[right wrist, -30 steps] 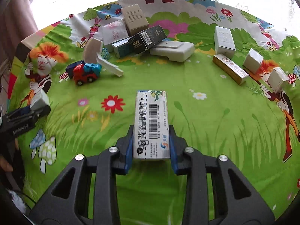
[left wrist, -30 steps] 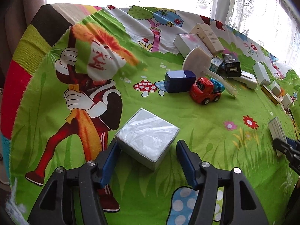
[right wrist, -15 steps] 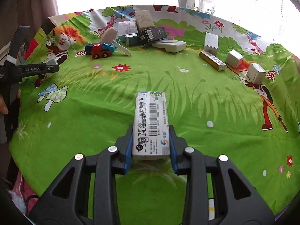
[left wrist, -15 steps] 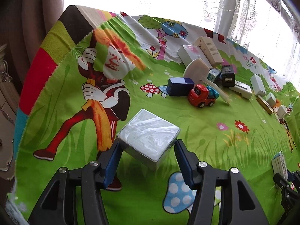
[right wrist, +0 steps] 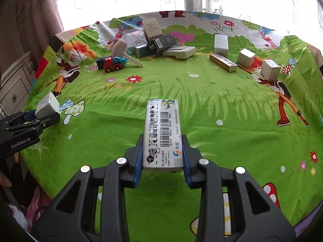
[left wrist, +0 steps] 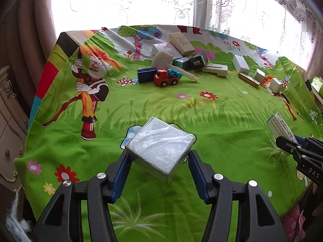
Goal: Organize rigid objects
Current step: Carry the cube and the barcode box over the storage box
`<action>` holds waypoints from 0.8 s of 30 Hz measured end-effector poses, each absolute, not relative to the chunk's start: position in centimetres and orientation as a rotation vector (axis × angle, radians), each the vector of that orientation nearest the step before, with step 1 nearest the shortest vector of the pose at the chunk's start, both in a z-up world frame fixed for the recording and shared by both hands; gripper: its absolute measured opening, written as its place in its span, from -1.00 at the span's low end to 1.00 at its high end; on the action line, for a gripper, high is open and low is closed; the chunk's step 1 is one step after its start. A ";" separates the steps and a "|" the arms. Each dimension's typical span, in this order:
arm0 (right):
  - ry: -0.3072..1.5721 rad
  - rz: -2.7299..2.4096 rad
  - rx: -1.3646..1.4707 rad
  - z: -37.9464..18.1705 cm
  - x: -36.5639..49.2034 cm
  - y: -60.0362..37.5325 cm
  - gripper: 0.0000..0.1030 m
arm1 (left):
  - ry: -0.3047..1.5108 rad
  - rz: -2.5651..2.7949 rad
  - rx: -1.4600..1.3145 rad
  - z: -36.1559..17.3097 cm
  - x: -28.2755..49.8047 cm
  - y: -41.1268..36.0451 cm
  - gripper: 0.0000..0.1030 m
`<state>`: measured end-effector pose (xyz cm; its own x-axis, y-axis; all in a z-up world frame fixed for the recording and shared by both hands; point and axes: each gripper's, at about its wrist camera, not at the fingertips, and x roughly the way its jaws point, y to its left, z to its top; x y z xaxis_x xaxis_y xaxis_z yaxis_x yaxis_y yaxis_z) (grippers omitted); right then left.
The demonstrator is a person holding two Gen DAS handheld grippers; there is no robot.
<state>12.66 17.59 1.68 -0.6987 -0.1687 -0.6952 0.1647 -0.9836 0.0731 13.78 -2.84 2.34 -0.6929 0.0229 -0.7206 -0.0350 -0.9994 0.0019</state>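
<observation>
**A:** What had changed by this point?

**B:** A second before, the left gripper [left wrist: 159,161] had sat around the plastic-wrapped box [left wrist: 160,147] with a gap on both sides while the box rested on the green cloth [left wrist: 212,121]. By now the pads were pressed against its two sides and the box hung tilted, one corner pointing down, clear of the cloth. Both views had also pulled back toward the near edge of the table, so the toy truck [left wrist: 165,77] and the pile of boxes [left wrist: 187,54] looked smaller, up in the top centre.

**A:** Meaning for the tidying?

**B:** I'd judge both pickups were done and the carrying had begun.

**A:** And the tools?

**B:** The left was about half open, clamped on the wrapped box at lower centre of its frame. The right gripper [right wrist: 162,159] was nearly closed, squeezing a narrow barcoded box [right wrist: 162,133] that stuck out forward, centre frame.
</observation>
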 end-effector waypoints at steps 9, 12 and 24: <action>-0.032 -2.740 1.077 3.5 16.6 19.3 -0.29 | 0.114 2.745 -1.231 2.0 15.5 1.7 0.13; -0.044 -2.751 1.085 3.6 18.0 20.4 -0.29 | 0.159 2.700 -1.223 2.0 15.9 3.7 0.13; -0.149 -2.806 1.153 2.8 23.0 25.6 -0.29 | 0.305 2.561 -1.207 1.7 17.9 9.8 0.13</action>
<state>23.03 25.65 2.82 -0.7069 -0.1335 -0.6946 0.0592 -0.9897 0.1300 17.89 9.85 1.67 -0.6056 0.1713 -0.7771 -0.3492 -0.9347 0.0661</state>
